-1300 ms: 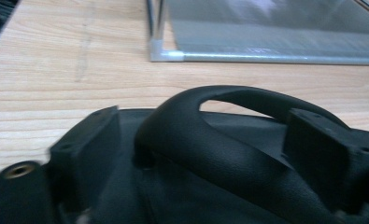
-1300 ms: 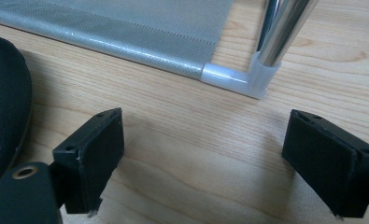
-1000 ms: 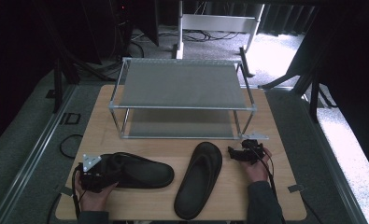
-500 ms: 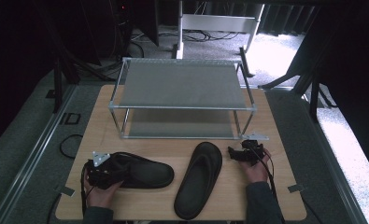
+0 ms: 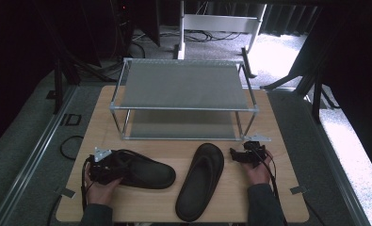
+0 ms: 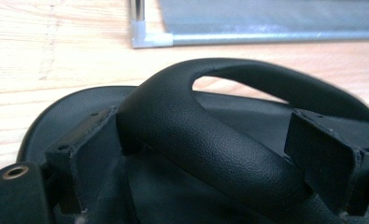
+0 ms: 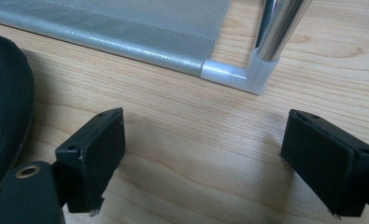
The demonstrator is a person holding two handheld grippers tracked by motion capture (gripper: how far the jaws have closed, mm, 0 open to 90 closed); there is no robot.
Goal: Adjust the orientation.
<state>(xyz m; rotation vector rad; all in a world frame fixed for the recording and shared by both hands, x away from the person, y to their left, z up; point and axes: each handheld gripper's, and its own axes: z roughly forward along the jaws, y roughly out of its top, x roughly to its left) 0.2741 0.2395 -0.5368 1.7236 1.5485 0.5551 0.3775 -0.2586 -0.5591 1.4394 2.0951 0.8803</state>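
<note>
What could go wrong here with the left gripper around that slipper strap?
The left gripper has its jaws open on either side of the slipper strap, near one end of the shoe. If it closes and lifts from there, the slipper may hang tilted and swing. The rack stands just beyond, so the dangling end could knock its frame. The second slipper lies close by and could get nudged.

left slipper (image 5: 143,169): black, matte, wide strap arching over the front; upright on its sole, lying lengthwise along the desk's near edge, toward the near-left corner; strap end at the left.
strap (image 6: 205,144): pebbled black band, raised clear of the insole, desk wood visible through the arch.
right slipper (image 5: 200,181): black, sole up, lying slantwise at the near edge's middle, just beside the other, apart.
</note>
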